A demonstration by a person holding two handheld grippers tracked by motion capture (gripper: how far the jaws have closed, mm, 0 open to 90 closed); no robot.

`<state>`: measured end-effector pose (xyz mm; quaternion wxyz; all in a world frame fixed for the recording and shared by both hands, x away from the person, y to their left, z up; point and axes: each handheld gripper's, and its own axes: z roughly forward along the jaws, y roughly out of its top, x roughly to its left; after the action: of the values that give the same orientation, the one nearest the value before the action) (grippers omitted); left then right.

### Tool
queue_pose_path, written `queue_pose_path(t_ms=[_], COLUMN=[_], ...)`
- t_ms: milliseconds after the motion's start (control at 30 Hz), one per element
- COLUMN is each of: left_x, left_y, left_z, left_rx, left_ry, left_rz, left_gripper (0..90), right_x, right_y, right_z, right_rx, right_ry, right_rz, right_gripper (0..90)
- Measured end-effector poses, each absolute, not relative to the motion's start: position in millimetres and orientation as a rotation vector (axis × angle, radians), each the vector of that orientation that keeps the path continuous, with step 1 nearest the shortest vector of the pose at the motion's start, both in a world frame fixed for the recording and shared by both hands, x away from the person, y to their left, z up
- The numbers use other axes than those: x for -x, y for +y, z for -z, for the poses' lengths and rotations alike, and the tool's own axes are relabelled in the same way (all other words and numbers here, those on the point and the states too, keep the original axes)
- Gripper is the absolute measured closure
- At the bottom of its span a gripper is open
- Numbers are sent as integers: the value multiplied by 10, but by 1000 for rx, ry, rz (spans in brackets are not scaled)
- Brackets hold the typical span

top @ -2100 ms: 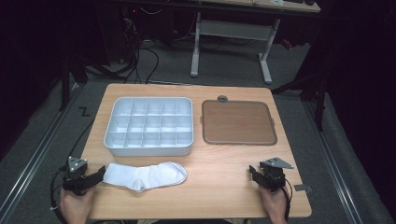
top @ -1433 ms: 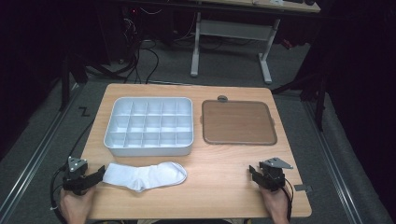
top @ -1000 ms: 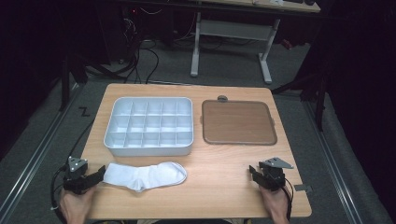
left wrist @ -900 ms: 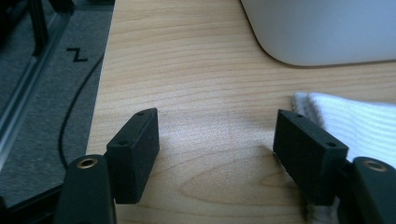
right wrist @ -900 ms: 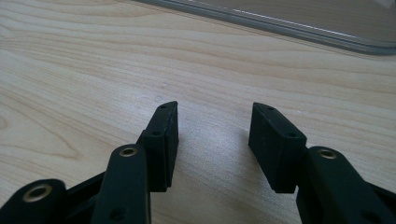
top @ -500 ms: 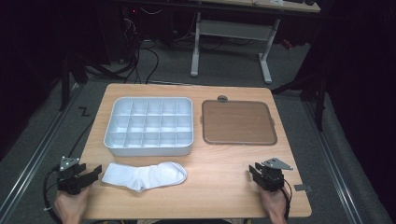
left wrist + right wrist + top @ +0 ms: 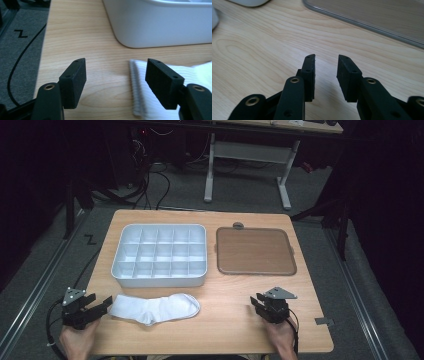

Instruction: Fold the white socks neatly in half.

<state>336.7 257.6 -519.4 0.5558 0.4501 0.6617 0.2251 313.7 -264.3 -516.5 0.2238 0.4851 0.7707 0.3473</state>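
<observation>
A white ribbed cotton sock [image 7: 155, 308] lies flat on the light wooden table [image 7: 225, 330], at 6 o'clock from the white plastic tray of small square compartments [image 7: 160, 255] and just apart from its near wall. The left gripper [image 7: 100, 306] sits at 9 o'clock of the sock, its jaws spread wide with the ribbed cuff [image 7: 136, 90] lying between them, ungripped. The step in hand looks like the approach to the cuff; next the jaws would need to sink to the wood and pinch the cuff edge. The right gripper [image 7: 259, 304] waits at 3 o'clock of the sock, well apart, its jaws narrowed over bare wood and holding nothing. The brown flat lid-like panel with a grey rim [image 7: 254, 251] lies at 3 o'clock of the tray. The sock's toe end is cut off in the left gripper view, and the tray's compartments look empty, though their floors are hard to judge.
</observation>
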Motion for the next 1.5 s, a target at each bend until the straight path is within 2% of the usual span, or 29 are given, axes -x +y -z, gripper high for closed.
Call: queue_pose_path(t_ms=[600, 933, 1333, 1500], left_x=[-3313, -3317, -3317, -3321], left_y=[2254, 2215, 2277, 2282], left_z=[5263, 5291, 5320, 5340], left_rx=[-1166, -1172, -1149, -1149], left_ry=[1546, 1546, 1572, 1585], left_rz=[-485, -488, -505, -505], left_gripper=[332, 342, 374, 401], right_x=[-3191, -3225, -3330, -3382], right_y=[-1808, -1515, -1138, -1047], right_z=[5126, 5154, 5111, 5168], right_rx=[-1127, -1073, -1027, -1038], right_ry=[2340, 2399, 2425, 2442], right_rz=[-1085, -1129, -1128, -1110], right_gripper=[687, 684, 598, 592])
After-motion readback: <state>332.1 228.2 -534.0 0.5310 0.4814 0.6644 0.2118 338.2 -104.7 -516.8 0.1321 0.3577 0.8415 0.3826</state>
